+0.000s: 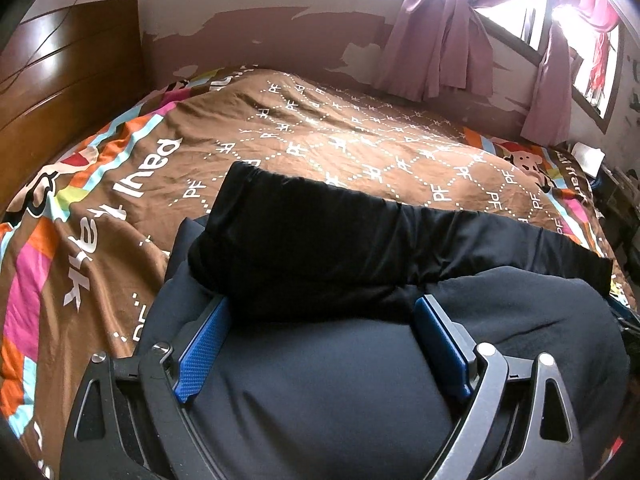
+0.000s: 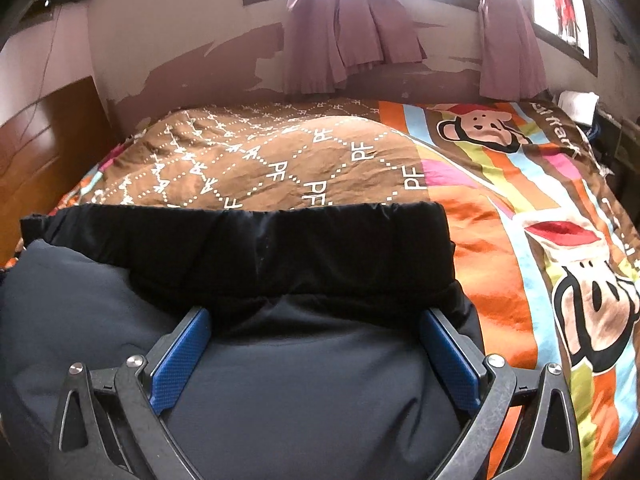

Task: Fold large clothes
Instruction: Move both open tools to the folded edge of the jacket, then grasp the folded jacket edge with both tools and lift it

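Left gripper (image 1: 320, 316): jaws spread wide, blue pads (image 1: 200, 356) apart with nothing pinched; angled down over the dark garment (image 1: 320, 392), the pad tips near or at the cloth; contact I cannot tell
Right gripper (image 2: 316, 328): likewise spread, blue pads (image 2: 180, 364) flanking a swell of the same fabric; no pinch visible
Garment: a large padded piece, dark navy body with a black band (image 2: 256, 248) folded or lying across its far edge; it rests on the near part of the bed, bulging up under both grippers
Black band, left view (image 1: 360, 232): runs slantwise across the navy bulk, its far edge on the bedspread
Handling, as a judgement: soft and puffy, probably light for its bulk; smooth shell likely slippery, so a shallow nip may slide off; it will spring back after folding rather than crease
Where to take hold: likely the band's two ends or a seamed edge, where layers bunch thin enough for the pads; the swollen middle looks too thick
Bedspread (image 2: 500, 216): brown with white lettering and bright striped border, rumpled; lies beneath
Beyond: pink curtains (image 2: 352, 32) under a bright window; wooden headboard (image 1: 60, 80) at left
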A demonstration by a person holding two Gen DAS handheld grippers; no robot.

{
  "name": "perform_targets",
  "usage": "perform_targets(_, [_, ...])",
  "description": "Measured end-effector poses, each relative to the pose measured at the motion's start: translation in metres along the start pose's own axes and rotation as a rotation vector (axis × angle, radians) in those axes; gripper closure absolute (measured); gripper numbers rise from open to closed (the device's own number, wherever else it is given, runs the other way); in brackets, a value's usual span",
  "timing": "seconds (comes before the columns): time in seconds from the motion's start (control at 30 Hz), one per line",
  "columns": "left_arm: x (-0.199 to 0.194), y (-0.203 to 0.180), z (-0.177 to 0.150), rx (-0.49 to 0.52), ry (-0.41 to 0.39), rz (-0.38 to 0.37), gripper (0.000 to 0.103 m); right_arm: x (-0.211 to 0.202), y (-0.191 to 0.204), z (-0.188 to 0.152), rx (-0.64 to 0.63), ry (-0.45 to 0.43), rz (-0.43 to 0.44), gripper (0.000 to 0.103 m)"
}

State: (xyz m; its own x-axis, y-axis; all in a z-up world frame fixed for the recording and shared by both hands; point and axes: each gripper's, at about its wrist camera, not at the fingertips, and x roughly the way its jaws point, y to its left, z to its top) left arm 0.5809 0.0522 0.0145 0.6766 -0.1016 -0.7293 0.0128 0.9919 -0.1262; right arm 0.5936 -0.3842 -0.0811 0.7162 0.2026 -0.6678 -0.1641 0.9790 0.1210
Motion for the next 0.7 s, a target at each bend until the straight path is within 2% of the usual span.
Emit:
perform_targets(0.03, [-0.001,-0.001,0.001,0.001,0.006,-0.01,0.014,-0.006,-0.001,-0.001,0.014,-0.014,-0.013,0.0])
perform_targets(0.1, [-0.007,0.003,0.004,0.01,0.018,-0.061,0.014,-0.029,-0.007,-0.005,0.061,-0.102,-0.039,0.0])
perform_targets(0.17, [-0.015,0.008,0.007,0.017,0.013,-0.103,0.014,-0.045,-0.017,-0.005,0.124,-0.154,-0.005,0.0])
perform_targets(0.23, [-0.027,0.016,0.01,0.006,-0.004,-0.127,0.014,-0.054,-0.028,-0.003,0.161,-0.166,0.048,0.0])
perform_targets(0.43, [-0.052,0.051,0.01,-0.009,-0.005,-0.112,0.014,-0.059,-0.05,-0.001,0.18,-0.109,0.073,0.0])
perform_targets(0.57, [-0.052,0.08,-0.001,-0.034,0.054,-0.119,0.014,-0.054,-0.052,-0.011,0.162,0.0,0.121,0.0])
perform_targets(0.7, [-0.041,0.104,-0.017,-0.095,0.14,-0.162,0.014,-0.054,-0.05,-0.021,0.107,0.051,0.14,0.0])
